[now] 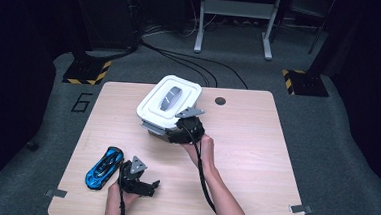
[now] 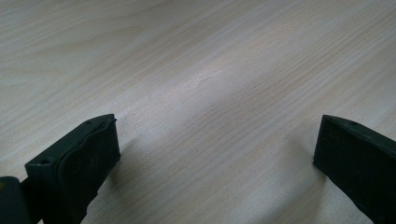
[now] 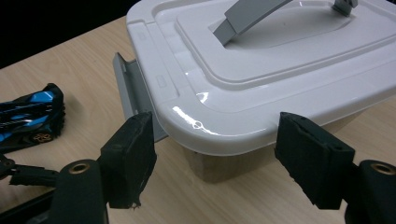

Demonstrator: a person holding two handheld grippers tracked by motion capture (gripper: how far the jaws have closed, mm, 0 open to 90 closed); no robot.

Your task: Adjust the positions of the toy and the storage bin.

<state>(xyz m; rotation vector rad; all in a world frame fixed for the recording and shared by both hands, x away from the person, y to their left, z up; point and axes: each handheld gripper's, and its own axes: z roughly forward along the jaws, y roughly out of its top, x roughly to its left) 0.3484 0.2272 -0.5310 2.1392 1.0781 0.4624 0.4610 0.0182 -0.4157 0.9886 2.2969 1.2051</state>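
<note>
A white-lidded storage box (image 1: pixel 169 102) with a grey handle (image 3: pixel 250 18) sits on the far middle of the tabletop (image 1: pixel 255 156). The right hand-held gripper (image 3: pixel 212 156) is at the box's near corner, its jaws pinching that corner of the box just under the lid's rim. A grey side latch (image 3: pixel 132 88) hangs open beside it. The left hand-held gripper (image 2: pixel 215 154) rests near the front edge, spread wide over bare wood. Just left of it lies a blue toy car (image 1: pixel 103 167).
</note>
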